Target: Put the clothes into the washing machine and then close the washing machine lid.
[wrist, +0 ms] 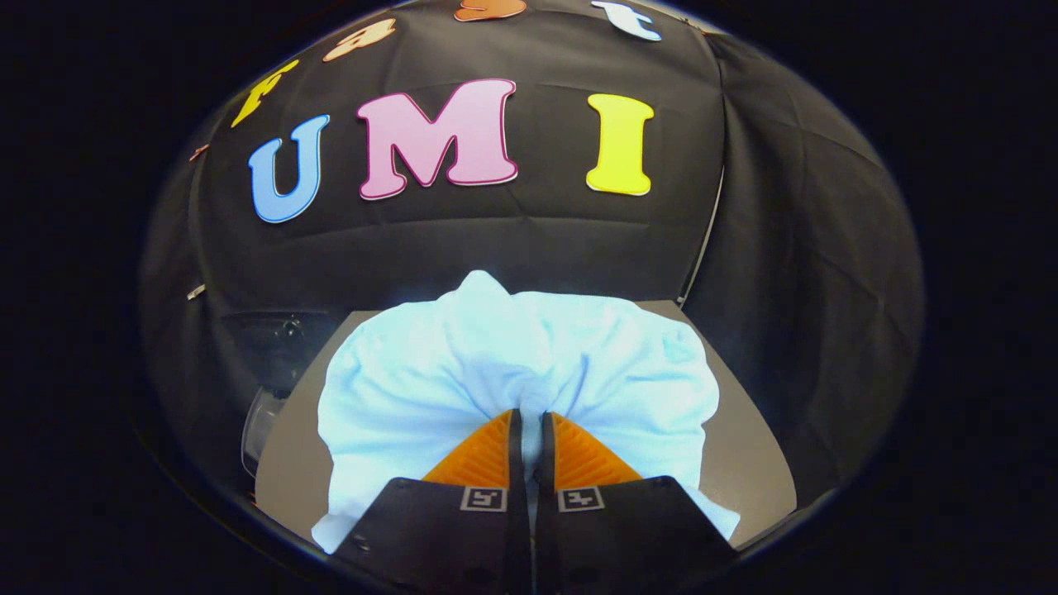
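No readable word, brand or number shows. Low in the frame, two square coded tags (483,498) sit on the gripper (530,416), which pinches the pale cloth (430,372).

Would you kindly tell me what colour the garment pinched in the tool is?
The garment is plain pale blue, nearly white, seen best in the gripper view, gathered between the tool fingers.
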{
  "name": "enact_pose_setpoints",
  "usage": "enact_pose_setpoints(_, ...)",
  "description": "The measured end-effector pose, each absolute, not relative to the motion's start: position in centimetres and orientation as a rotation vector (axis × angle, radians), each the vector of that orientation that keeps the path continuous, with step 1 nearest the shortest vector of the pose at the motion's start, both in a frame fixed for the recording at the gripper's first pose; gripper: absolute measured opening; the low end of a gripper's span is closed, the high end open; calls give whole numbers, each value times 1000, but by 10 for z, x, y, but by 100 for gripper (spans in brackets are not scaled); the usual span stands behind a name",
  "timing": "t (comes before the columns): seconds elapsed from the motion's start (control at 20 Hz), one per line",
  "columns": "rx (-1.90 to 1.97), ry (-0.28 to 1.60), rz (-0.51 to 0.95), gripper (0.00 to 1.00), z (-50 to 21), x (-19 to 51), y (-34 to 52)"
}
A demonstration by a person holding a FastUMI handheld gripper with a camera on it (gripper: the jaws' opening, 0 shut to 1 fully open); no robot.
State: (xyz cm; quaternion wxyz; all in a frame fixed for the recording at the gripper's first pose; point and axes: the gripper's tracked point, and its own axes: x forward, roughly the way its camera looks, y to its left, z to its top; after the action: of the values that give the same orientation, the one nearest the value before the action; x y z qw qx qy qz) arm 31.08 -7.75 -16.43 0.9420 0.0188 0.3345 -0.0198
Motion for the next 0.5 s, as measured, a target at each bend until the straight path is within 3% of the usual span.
enact_pose_setpoints(0.3, 168, 634, -55, 8, -137, 310, -73)
enact_pose_setpoints(0.5, 204, 589, 21, 7, -102, 314, -49)
